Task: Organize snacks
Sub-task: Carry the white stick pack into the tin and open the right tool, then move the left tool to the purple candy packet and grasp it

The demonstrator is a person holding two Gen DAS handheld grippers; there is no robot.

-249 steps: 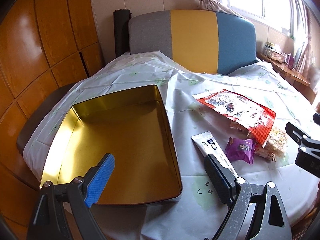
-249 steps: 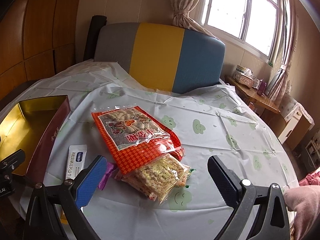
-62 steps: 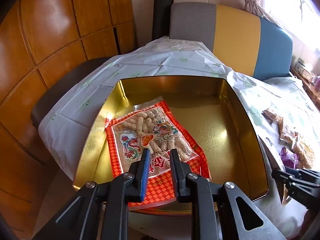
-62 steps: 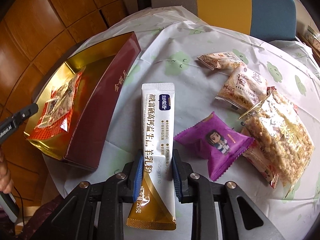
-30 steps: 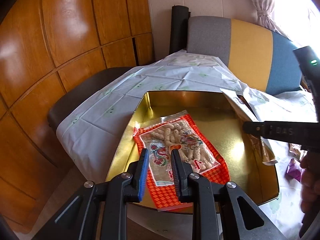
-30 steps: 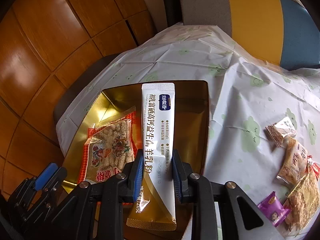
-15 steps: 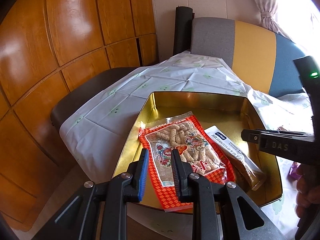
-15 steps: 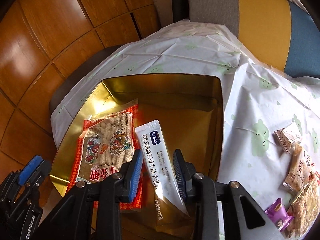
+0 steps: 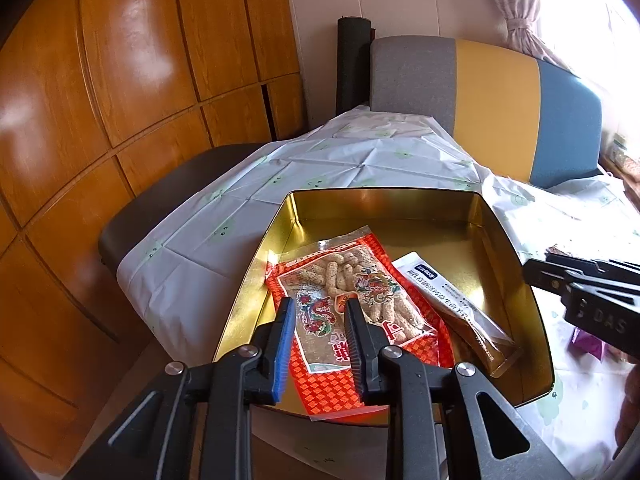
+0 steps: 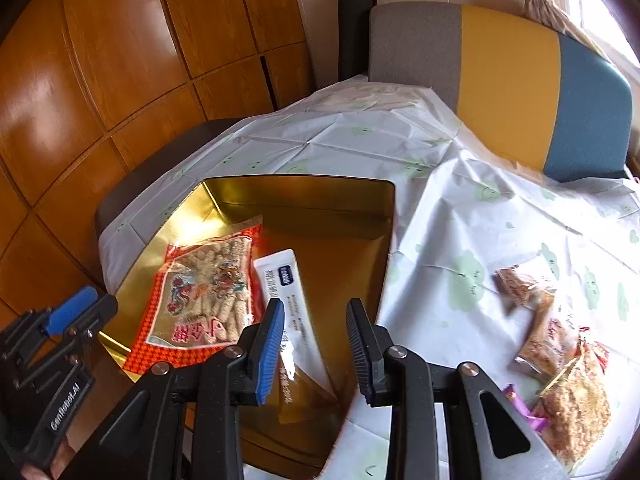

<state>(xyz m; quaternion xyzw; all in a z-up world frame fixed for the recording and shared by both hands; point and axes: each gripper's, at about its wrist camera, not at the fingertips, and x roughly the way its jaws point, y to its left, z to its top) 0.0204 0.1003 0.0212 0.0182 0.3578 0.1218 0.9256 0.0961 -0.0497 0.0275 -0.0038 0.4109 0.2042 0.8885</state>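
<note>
So I'm looking at the shallow gold-lined tin box (image 9: 500, 236) sitting lower centre in both views, with two snacks lying flat in it: the red checkered bag of puffed sticks (image 9: 352, 300) on the left and the long white sachet with a gold end (image 9: 452, 304) just to its right, their edges touching or overlapping.

Left gripper (image 9: 320, 316) is hovering over the red bag with a narrow gap between the fingers, easing apart a touch, gripping nothing. Right gripper (image 10: 316, 328) is standing part open above the sachet, empty too.

My read: the sachet drop-off is done, and the next move is swinging right for the loose packets at the right edge, the clear crispy-snack packs (image 10: 536, 316) and the small purple wrapper (image 10: 524, 408).

Hard to make out: the purple wrapper is mostly hidden behind my right finger, the sachet's lower end is covered too, and the packs at the frame edge are blurry.
</note>
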